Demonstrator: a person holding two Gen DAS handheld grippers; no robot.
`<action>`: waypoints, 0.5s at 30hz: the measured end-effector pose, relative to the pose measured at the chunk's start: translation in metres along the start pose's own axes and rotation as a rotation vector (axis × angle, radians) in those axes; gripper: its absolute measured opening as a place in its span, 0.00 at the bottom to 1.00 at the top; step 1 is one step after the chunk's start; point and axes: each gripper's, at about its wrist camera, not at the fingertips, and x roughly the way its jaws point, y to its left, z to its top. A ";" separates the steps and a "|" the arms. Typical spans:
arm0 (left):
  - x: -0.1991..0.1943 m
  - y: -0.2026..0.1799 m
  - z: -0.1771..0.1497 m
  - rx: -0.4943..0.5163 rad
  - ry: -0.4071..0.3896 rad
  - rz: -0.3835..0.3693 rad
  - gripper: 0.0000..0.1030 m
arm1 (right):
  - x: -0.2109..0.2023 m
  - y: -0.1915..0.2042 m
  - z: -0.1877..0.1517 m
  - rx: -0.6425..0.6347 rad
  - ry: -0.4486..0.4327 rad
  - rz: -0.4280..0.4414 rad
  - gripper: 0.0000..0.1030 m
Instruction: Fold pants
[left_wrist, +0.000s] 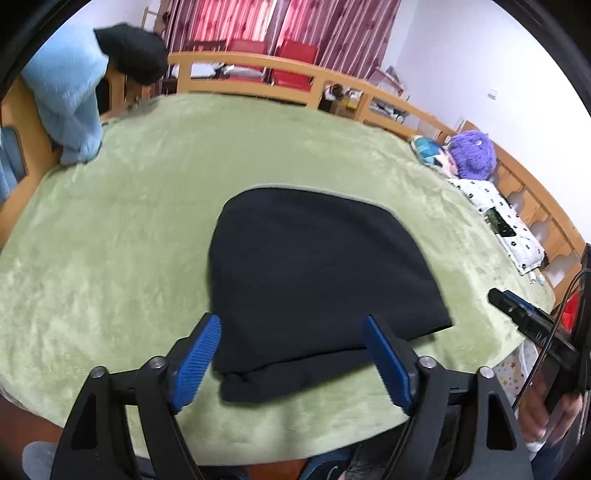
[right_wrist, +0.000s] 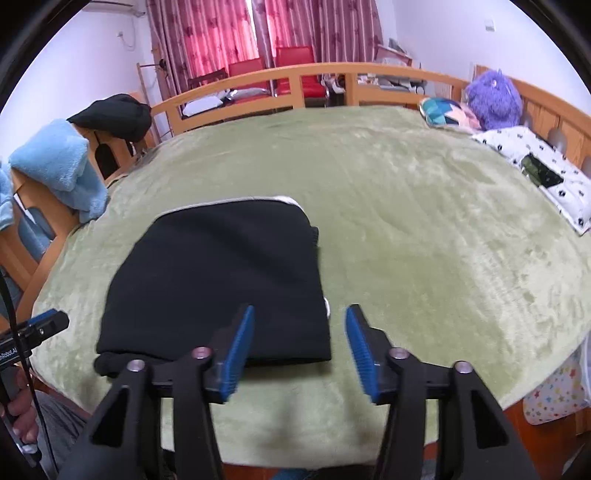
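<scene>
- Nearest us, the left claw (left_wrist: 291, 354) stands wide apart with nothing between its blue pads — it hovers over the near edge of the pants (left_wrist: 317, 280) without gripping them, as far as we can tell.
- The right claw (right_wrist: 300, 350) is likewise spread open and empty; its inner pad hangs over the near right corner of the pants (right_wrist: 221, 280), the outer one over bare blanket.
- The pants lie as a compact black rectangle, several layers thick, on the green blanket (right_wrist: 424, 240) of the bed, close to the near edge. A lower layer peeks out along the near side, slightly out of line with the top one.
- We judge the folding essentially done — what may be left is squaring that near edge, or one more fold if a smaller bundle is wanted.
- Farther off, a spotted pillow (right_wrist: 535, 173) and a purple plush toy (right_wrist: 493, 99) rest by the headboard, well apart from the pants.
</scene>
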 end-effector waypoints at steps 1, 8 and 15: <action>-0.006 -0.006 0.001 0.011 -0.010 0.012 0.83 | -0.007 0.003 0.001 -0.004 -0.009 -0.002 0.63; -0.042 -0.043 -0.002 0.031 -0.054 0.069 0.85 | -0.050 0.010 0.003 -0.025 -0.018 0.004 0.73; -0.063 -0.062 -0.005 0.046 -0.086 0.059 0.93 | -0.077 0.010 -0.001 -0.058 -0.085 -0.057 1.00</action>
